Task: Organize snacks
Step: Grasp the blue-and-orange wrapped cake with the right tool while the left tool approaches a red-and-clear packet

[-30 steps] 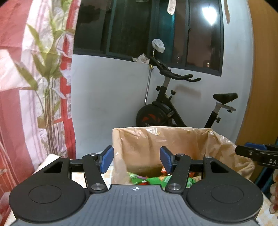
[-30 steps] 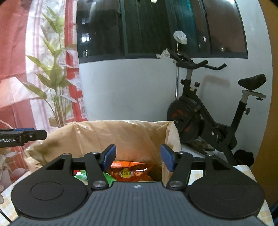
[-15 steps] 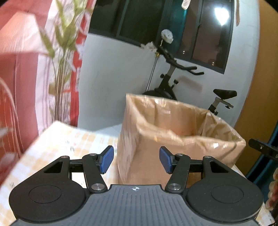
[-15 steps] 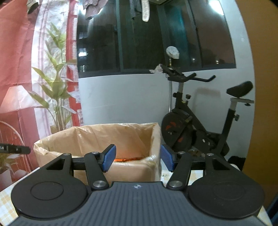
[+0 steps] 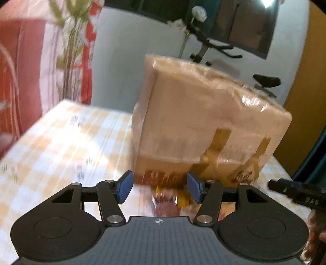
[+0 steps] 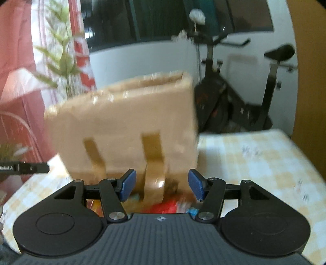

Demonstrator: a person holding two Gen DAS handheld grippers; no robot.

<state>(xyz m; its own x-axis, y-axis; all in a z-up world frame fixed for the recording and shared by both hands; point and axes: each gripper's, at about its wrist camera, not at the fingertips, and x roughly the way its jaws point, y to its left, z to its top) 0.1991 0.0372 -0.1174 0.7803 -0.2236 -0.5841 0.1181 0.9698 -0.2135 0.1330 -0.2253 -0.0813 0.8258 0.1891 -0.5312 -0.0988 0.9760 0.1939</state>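
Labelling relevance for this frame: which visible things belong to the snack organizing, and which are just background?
Job:
- cardboard box, plastic-lined, on the checked tablecloth
- blurred snack packets on the cloth in front of the box
- left tool, open, empty
- right tool, open, empty

Background:
- exercise bike
- plant
- curtain
- window

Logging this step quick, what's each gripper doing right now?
Left gripper: open, holding nothing, low in front of the box.
Right gripper: open, holding nothing.
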